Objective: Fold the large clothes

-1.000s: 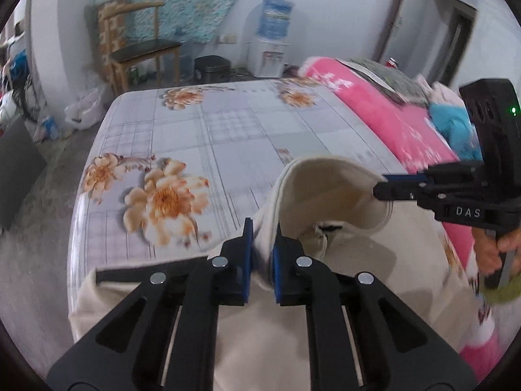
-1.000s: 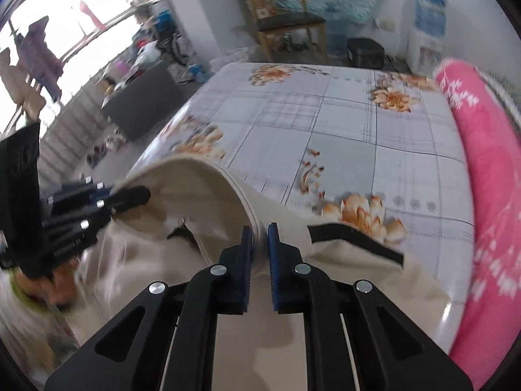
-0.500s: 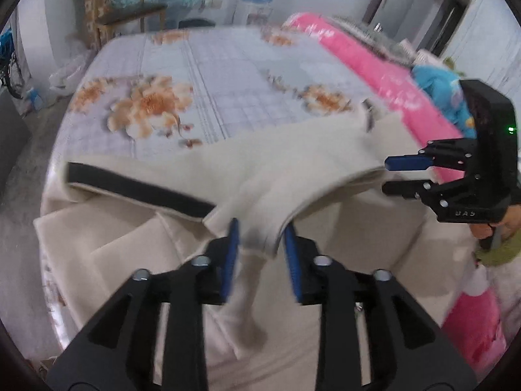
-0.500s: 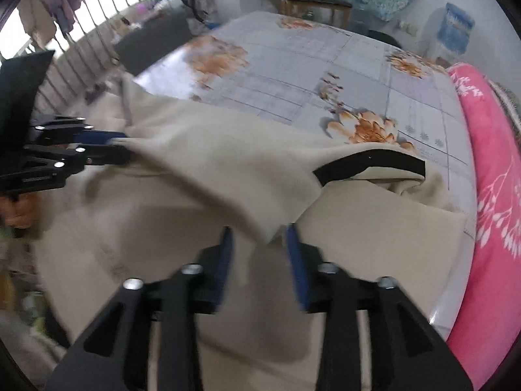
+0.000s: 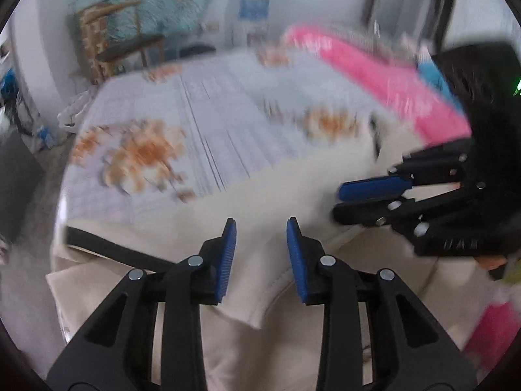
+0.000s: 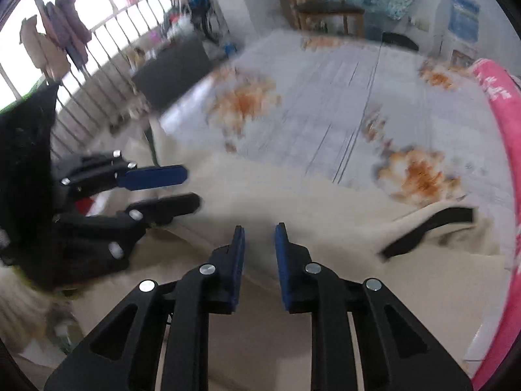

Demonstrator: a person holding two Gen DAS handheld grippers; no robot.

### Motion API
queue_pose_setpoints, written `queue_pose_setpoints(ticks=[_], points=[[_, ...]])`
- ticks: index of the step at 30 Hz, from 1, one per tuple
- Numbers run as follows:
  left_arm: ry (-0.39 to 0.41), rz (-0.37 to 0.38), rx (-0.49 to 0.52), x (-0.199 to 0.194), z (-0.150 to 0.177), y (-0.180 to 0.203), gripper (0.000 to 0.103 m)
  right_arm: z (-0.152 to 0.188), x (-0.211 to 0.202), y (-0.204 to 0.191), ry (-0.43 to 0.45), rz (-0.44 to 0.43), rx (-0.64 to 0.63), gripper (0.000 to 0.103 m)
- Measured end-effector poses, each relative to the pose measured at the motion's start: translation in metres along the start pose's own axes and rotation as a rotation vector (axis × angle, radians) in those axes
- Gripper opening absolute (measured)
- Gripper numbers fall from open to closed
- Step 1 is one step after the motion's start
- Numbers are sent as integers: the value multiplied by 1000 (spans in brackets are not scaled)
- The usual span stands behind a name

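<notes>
A large cream garment [image 5: 293, 189] with black trim bands [image 5: 107, 249] lies folded over on the near end of the table; it also shows in the right wrist view [image 6: 276, 195]. My left gripper [image 5: 261, 224] is open and empty just above the garment's folded edge. My right gripper [image 6: 259, 231] is open and empty over the cloth; it shows at the right of the left wrist view [image 5: 361, 198]. The left gripper shows at the left of the right wrist view [image 6: 172, 189]. Both views are motion-blurred.
The table carries a grey checked cloth with orange flowers [image 5: 202, 123]. A pink blanket [image 5: 374, 75] lies along its right side. A wooden chair [image 5: 110, 42] and a water dispenser [image 5: 254, 9] stand beyond. A window railing [image 6: 97, 58] is at the left.
Both grippers held the garment's edge a second ago, laid it down toward me, then opened and let go. Now both are wide open and pulling back from the cloth.
</notes>
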State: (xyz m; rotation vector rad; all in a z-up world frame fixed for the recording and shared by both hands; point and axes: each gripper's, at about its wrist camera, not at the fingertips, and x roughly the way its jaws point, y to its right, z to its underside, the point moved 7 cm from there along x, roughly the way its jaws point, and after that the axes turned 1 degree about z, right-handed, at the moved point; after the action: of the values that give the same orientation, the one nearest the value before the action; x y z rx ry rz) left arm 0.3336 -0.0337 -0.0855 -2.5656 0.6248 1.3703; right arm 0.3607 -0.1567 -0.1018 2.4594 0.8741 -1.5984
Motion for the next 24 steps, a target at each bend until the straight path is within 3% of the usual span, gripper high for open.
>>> queue_pose_setpoints(ticks=[1, 2, 5, 7, 9, 11, 14, 18, 20, 24], points=[[-31, -41, 37, 11, 8, 3, 31, 9, 14, 0, -35, 10, -5, 20], [5, -84, 91, 11, 12, 7, 31, 10, 11, -2, 7, 17, -26, 20], [5, -100, 132, 4, 15, 8, 31, 14, 1, 0, -18, 42, -23, 19], [18, -63, 91, -7, 15, 0, 31, 13, -14, 3, 11, 45, -15, 19], [20, -40, 63, -12, 19, -7, 31, 15, -24, 13, 48, 101, -23, 19], [-5, -16, 38, -7, 27, -12, 30, 26, -15, 30, 14, 174, -15, 19], [-2, -9, 33, -6, 33, -13, 30, 29, -20, 36, 19, 142, 7, 19], [-11, 32, -36, -8, 34, -19, 30, 25, -45, 36, 67, 174, 44, 19], [-12, 60, -75, -7, 35, -23, 29, 35, -40, 44, 38, 199, 64, 19], [-29, 115, -196, -15, 37, -29, 30, 47, -47, 55, 12, 163, 173, 19]])
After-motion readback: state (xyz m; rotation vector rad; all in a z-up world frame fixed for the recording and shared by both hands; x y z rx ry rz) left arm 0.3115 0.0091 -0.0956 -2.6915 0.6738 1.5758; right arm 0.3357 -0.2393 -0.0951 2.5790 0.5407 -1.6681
